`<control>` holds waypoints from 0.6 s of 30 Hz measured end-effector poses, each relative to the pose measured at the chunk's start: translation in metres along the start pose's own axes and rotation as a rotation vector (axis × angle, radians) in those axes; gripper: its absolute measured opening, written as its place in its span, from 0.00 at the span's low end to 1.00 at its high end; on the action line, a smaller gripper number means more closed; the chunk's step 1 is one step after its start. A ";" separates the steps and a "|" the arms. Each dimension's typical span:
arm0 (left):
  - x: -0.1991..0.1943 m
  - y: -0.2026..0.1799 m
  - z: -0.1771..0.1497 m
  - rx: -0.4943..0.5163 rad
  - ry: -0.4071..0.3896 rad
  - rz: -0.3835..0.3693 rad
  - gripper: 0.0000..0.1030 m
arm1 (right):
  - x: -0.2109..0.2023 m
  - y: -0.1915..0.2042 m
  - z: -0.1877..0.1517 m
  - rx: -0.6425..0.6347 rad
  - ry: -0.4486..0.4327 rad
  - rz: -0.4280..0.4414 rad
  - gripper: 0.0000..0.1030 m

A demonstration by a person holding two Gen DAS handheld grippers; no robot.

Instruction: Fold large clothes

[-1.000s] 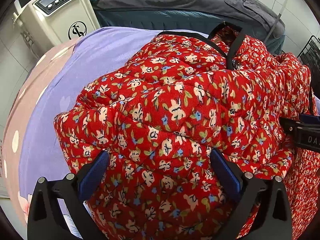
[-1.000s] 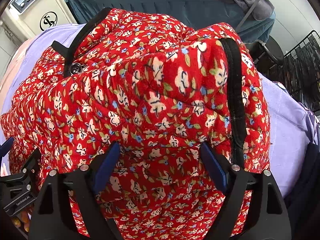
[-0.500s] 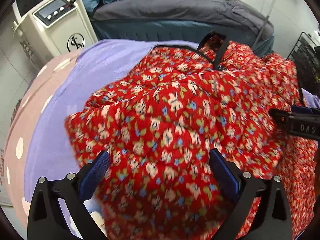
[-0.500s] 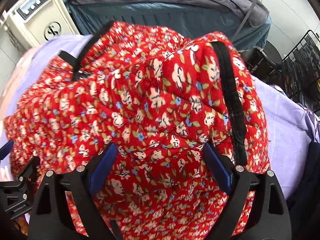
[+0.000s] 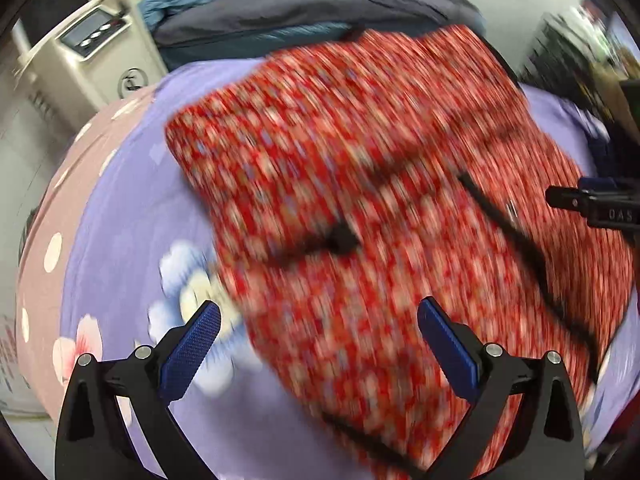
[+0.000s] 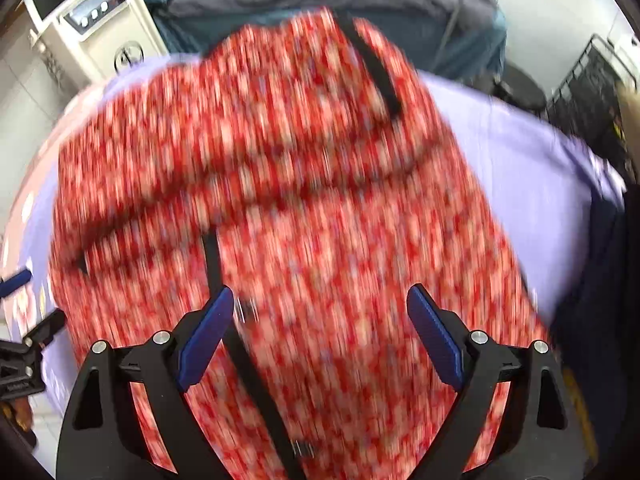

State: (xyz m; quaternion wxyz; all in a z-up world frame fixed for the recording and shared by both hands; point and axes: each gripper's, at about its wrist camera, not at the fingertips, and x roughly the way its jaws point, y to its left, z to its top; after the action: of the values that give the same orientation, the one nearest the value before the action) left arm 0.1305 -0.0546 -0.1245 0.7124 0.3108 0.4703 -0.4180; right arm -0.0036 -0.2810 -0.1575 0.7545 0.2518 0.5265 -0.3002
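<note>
Left gripper (image 5: 319, 339): black angular frame showing cut-out slots, silver screws at the finger joints, blue textured pads (image 5: 191, 350). Right gripper (image 6: 320, 330): showing matching black frame, silver screws, blue pads (image 6: 434, 336); white lettering showing on its side, partly readable.

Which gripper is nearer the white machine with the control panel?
Left. The left gripper hangs over the red floral jacket's edge on the side towards the white machine; the right gripper is farther across the jacket, away from it.
</note>
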 end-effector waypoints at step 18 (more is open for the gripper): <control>-0.012 -0.006 -0.088 0.033 0.158 -0.168 0.94 | -0.015 -0.049 -0.149 0.086 0.138 0.073 0.85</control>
State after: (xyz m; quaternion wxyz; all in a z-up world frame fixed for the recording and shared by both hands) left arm 0.0867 0.0202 -0.1461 0.6302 0.3139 0.5424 -0.4583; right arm -0.1383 -0.2081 -0.1938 0.7154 0.3229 0.5545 -0.2767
